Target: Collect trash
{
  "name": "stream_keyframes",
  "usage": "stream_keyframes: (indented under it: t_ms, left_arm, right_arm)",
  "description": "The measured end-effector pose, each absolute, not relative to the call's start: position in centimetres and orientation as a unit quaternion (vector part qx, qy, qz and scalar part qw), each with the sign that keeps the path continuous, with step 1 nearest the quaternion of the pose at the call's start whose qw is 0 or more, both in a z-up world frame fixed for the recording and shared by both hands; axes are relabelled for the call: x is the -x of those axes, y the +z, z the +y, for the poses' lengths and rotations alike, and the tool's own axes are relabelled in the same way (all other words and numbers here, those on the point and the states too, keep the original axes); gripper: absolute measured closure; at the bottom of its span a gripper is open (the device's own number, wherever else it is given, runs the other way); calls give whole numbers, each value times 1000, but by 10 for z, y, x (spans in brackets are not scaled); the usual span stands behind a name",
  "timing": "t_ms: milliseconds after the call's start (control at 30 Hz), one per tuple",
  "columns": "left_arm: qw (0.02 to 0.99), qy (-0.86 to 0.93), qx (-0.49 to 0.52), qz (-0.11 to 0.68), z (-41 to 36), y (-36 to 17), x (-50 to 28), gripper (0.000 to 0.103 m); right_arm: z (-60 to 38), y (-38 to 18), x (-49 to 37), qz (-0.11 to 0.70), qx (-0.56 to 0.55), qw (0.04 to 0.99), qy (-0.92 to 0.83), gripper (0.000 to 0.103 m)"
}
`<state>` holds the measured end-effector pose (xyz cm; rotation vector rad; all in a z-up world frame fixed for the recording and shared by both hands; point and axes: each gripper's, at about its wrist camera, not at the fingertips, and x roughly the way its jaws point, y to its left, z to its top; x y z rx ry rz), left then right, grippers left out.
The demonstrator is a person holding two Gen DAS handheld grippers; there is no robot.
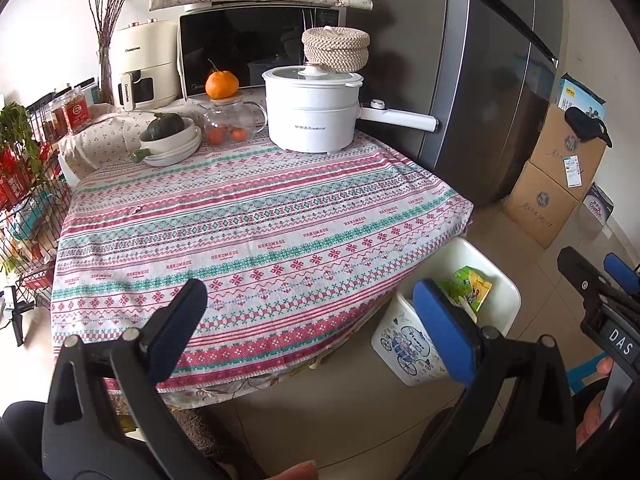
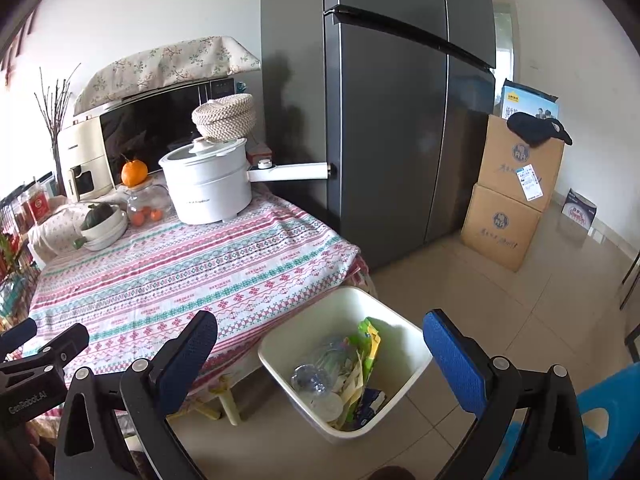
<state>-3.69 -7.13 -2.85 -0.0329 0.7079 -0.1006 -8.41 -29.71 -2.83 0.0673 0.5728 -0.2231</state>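
Note:
A white trash bin [image 2: 416, 344] stands on the floor by the table's near right corner; it holds a green-yellow wrapper [image 2: 368, 344], a crumpled clear bottle [image 2: 316, 372] and other scraps. The bin [image 1: 508, 292] and wrapper [image 1: 468, 286] also show in the left wrist view. My left gripper [image 1: 316, 324] is open and empty, over the table's front edge. My right gripper [image 2: 324, 356] hangs open and empty just above the bin. A tiny dark speck [image 1: 138, 210] lies on the patterned tablecloth [image 1: 256, 216].
At the table's back stand a white electric pot [image 1: 314, 110], bowls with a green squash [image 1: 170, 138], a glass teapot, an orange and a microwave. A grey fridge [image 2: 400, 100] and stacked cardboard boxes [image 2: 512, 200] stand right. A wire rack [image 1: 24, 208] is left; a blue chair [image 2: 608, 432] near right.

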Motion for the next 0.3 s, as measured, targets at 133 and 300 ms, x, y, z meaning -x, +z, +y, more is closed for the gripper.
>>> stream_keyframes:
  t_ms: [133,300]
  left_arm:
    - [937,-50,16,346,-72,-27,37,0]
    - [937,-49,17,347,-72,-27,36,0]
  right_arm:
    - [-297,-28,84,282,-32,953,-110,0]
    - [-297,-28,84,282,-32,953,-110,0]
